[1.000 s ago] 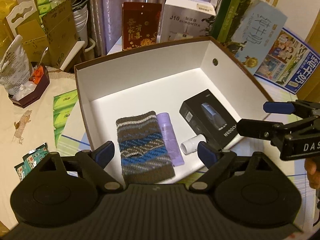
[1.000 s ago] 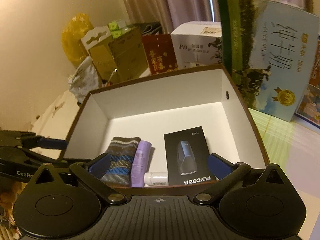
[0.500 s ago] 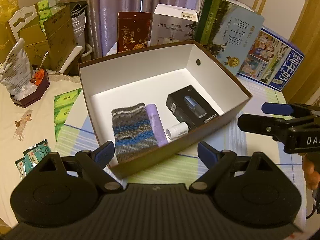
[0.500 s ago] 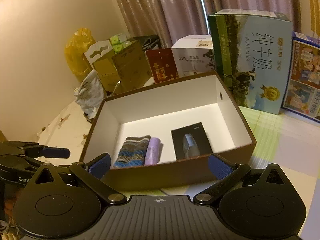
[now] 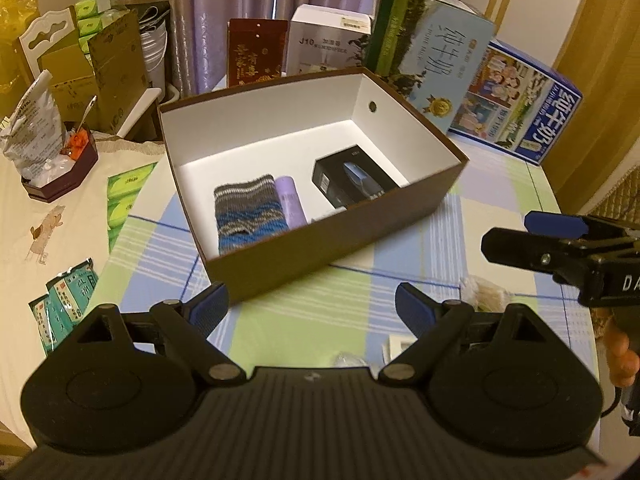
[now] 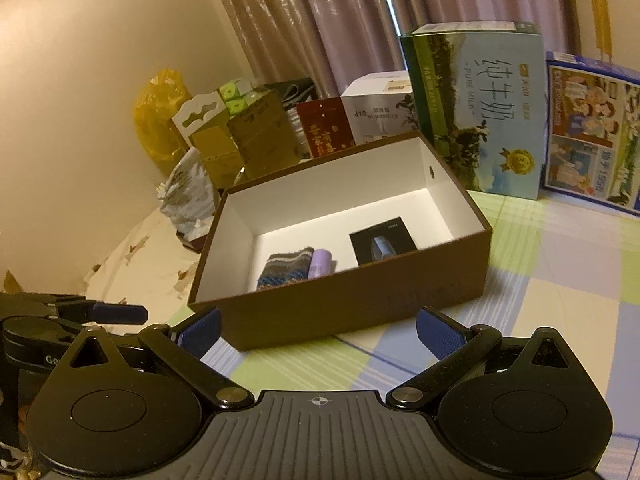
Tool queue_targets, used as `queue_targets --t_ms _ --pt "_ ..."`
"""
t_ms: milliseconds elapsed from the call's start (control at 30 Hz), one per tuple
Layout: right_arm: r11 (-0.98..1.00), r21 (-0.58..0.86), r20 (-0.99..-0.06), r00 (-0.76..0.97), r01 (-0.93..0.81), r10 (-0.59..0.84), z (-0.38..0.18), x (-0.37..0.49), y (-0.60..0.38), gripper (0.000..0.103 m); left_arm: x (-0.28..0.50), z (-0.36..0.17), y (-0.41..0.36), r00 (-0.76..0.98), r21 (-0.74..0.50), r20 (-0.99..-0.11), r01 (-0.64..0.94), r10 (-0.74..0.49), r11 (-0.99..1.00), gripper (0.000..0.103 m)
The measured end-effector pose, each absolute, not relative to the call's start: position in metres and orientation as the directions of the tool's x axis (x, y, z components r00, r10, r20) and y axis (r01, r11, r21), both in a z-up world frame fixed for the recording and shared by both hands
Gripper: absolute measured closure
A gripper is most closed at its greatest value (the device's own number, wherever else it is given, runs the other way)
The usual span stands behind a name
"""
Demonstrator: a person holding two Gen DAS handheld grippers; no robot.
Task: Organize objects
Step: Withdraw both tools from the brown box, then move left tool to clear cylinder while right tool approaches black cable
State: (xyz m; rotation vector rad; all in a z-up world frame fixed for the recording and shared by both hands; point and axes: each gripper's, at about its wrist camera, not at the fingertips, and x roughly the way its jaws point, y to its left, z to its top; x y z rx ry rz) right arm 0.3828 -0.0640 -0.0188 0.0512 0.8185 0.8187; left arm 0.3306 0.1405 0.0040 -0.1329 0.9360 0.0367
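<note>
both claws gape empty, the left gripper (image 5: 312,304) and right gripper (image 6: 318,330) facing the brown box (image 5: 340,236) just ahead; a pale crumpled item (image 5: 482,294) lies nearest the left gripper's right finger.

Brown outside, plain white inside: the open box (image 5: 328,236). In it, a knitted pouch (image 5: 248,216) banded grey, brown and blue in zigzags, a pale lilac bottle (image 5: 291,206) just right of it, and a black carton (image 5: 352,180) with a silvery picture on its lid. Underneath, a tablecloth (image 5: 360,296) checked in pale green, light blue and lilac, crossed by thin blue lines. Far behind, a dark red box (image 5: 256,54) with gold lettering, a white box (image 5: 324,46), a green and sky-blue milk carton (image 5: 432,48) – and mauve curtains (image 6: 320,20). Black grippers, both with blue fingertips (image 5: 210,306).
</note>
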Motion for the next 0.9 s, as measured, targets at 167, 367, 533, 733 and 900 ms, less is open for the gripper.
queue_targets --t_ms 167,367,533,733,900 --pt "0.708 0.348 -0.629 0.407 -0.614 0.662 -0.018 0.367 -0.08 0.002 0.316 0.003 0.131 0.587 -0.102 -0.809 -0.083 -0.034 0.991 0.015" --pt "0.725 0.353 -0.636 0.417 -0.591 0.649 -0.021 0.352 -0.101 0.002 0.302 0.001 0.116 0.58 -0.103 -0.813 -0.07 -0.043 0.992 0.015" --pt "0.74 0.352 -0.647 0.422 -0.573 0.635 -0.025 0.343 -0.115 0.002 0.294 0.0 0.106 0.576 -0.106 -0.816 -0.062 -0.051 0.992 0.015" --pt "0.749 0.351 -0.659 0.42 -0.562 0.624 -0.029 0.331 -0.13 0.002 0.285 -0.005 0.095 0.568 -0.107 -0.821 -0.055 -0.057 0.993 0.015" --pt "0.759 0.345 -0.671 0.421 -0.552 0.611 -0.034 0.323 -0.142 0.002 0.274 -0.016 0.087 0.558 -0.114 -0.827 -0.051 -0.067 0.992 0.015"
